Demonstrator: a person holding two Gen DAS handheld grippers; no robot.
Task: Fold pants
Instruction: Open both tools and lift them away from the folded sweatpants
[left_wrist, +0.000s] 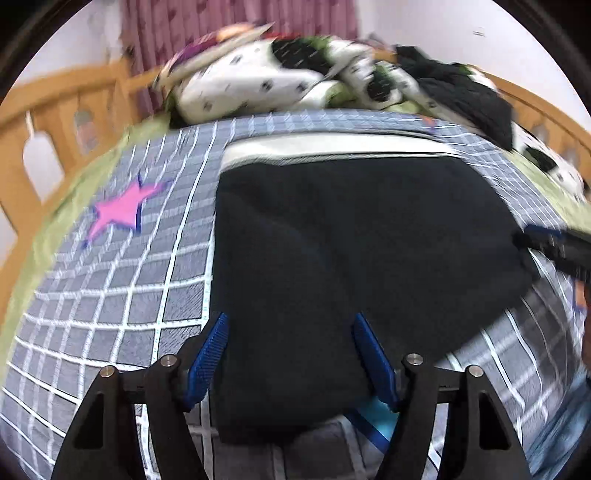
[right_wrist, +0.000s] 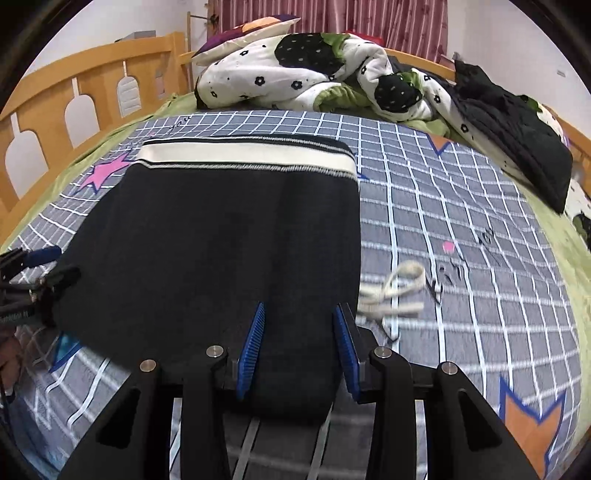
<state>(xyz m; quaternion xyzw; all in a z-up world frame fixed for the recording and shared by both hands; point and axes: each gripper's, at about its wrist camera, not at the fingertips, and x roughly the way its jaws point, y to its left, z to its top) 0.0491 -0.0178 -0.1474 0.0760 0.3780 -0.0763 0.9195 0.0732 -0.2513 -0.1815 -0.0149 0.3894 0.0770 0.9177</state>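
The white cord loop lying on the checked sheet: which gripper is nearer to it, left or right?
Right. The right gripper sits at the pants' near edge, just beside the cord loop. The left gripper is at the pants' far side.

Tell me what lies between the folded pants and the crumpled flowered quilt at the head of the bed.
In the right wrist view, only bare grid-patterned sheet separates the pants from the quilt.

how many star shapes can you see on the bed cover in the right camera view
4: a pink star left of the pants, an orange star far right, another orange star near right, a blue one near left. More may be hidden.
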